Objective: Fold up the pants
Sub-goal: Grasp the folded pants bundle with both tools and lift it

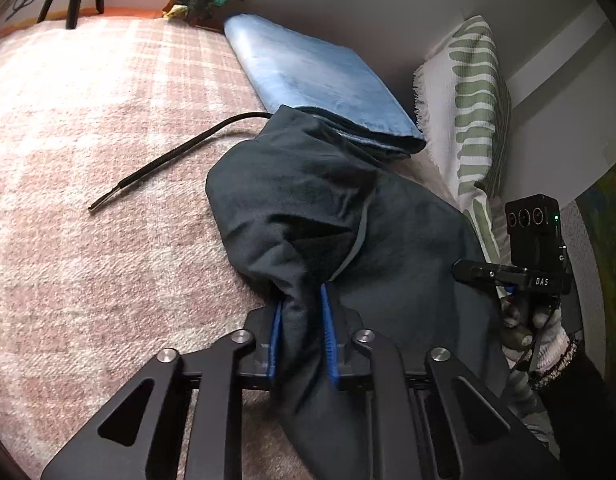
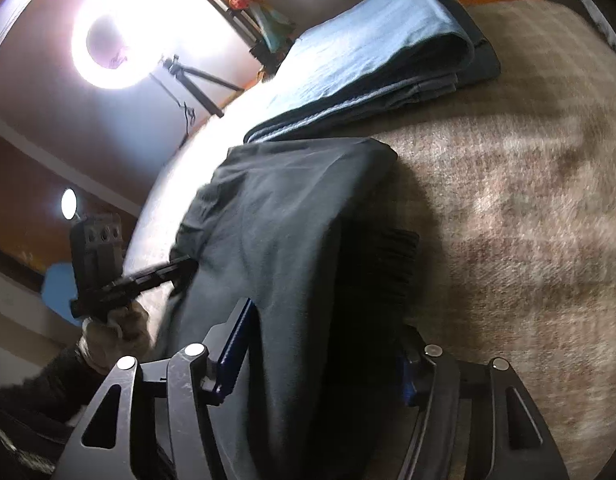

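Observation:
Dark pants (image 1: 308,200) lie bunched on a pink checked bed cover (image 1: 88,160). My left gripper (image 1: 300,300) is shut on them, with a gathered ridge of cloth pinched between its blue pads. In the right wrist view the pants (image 2: 288,220) form a broad smooth fold that runs between the fingers of my right gripper (image 2: 325,332). Its jaws stand wide apart around the fold and the cloth there is not pinched; the right-hand pad sits in deep shadow. Each view shows the other gripper at the pants' edge, held by a gloved hand: right gripper (image 1: 459,270), left gripper (image 2: 184,266).
A folded light blue garment (image 1: 319,80) (image 2: 367,40) lies just beyond the pants. A white pillow with green stripes (image 1: 467,100) leans on the wall. A black cable (image 1: 168,160) crosses the cover. A bright ring light (image 2: 108,40) on a tripod stands beside the bed.

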Demonstrator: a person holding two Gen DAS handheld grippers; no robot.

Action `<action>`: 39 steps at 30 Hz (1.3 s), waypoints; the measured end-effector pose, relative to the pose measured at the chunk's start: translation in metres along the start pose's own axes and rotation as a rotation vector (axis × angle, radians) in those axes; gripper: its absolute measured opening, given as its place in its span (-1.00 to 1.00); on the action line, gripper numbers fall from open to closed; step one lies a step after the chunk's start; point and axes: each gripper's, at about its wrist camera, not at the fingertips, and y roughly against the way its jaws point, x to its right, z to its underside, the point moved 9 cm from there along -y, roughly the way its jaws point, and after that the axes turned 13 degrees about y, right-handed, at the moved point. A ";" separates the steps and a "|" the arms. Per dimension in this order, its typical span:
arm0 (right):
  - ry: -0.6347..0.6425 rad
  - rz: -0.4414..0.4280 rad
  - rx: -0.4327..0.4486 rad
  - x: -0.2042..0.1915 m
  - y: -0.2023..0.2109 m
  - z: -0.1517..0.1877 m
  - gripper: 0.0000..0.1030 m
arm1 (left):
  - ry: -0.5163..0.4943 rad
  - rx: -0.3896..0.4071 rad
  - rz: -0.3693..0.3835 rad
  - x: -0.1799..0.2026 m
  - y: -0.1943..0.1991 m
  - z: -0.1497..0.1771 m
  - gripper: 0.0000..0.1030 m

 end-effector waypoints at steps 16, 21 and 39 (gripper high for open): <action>0.081 0.258 0.030 -0.049 0.032 -0.008 -0.58 | -0.082 0.079 0.019 0.023 0.024 -0.007 -0.86; 0.133 0.301 0.048 -0.066 0.044 -0.013 -0.59 | -0.120 0.114 0.034 0.033 0.042 -0.009 -0.86; 0.211 0.395 0.218 -0.075 0.095 -0.125 -0.63 | -0.220 0.266 0.051 0.094 0.072 -0.113 -0.87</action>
